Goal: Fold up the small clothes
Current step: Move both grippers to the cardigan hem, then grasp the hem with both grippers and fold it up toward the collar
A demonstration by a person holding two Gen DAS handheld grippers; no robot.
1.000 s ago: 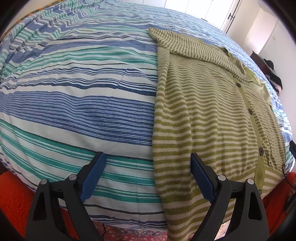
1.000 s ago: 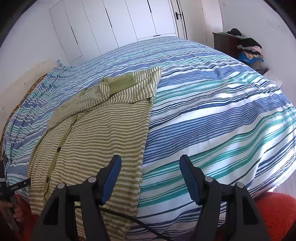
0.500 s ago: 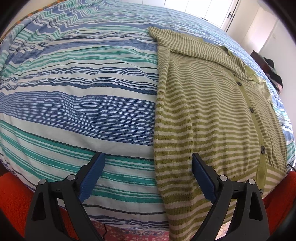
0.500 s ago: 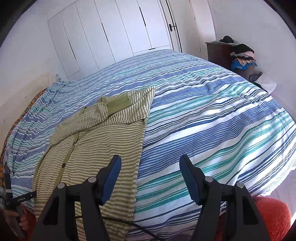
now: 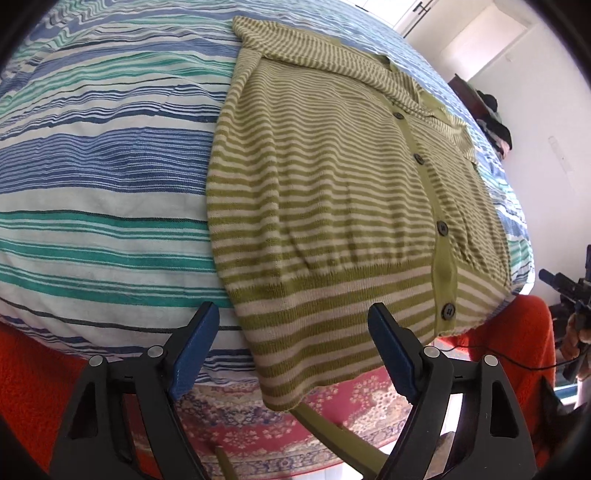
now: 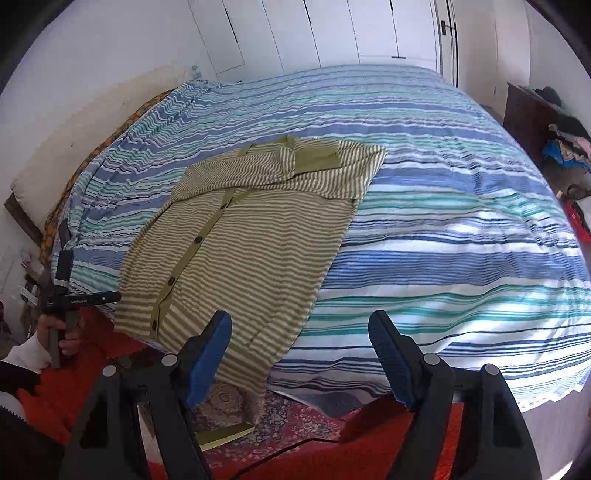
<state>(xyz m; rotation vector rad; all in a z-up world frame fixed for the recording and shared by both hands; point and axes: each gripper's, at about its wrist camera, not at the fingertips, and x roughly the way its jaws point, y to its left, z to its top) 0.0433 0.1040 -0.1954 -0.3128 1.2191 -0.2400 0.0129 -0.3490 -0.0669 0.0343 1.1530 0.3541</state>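
Note:
A green and cream striped cardigan (image 5: pixel 332 177) lies flat on the striped bedspread (image 5: pixel 92 177), buttons up, sleeves folded across its top, hem hanging over the bed's near edge. It also shows in the right wrist view (image 6: pixel 243 251). My left gripper (image 5: pixel 293 328) is open and empty, just in front of the hanging hem. My right gripper (image 6: pixel 299 336) is open and empty, pulled back from the bed edge near the cardigan's right hem corner. The left gripper also shows at the far left of the right wrist view (image 6: pixel 70 295).
The bed (image 6: pixel 443 206) fills most of both views. An orange blanket (image 5: pixel 22 387) and a patterned red rug (image 6: pixel 295 410) lie below the bed edge. White wardrobe doors (image 6: pixel 332 33) stand behind. A dark dresser with clothes (image 6: pixel 535 122) is at the right.
Both grippers have pulled back and lifted away from the bed. The left one has shifted right, now facing the cardigan's hem. Both stay open; the cardigan has not moved.

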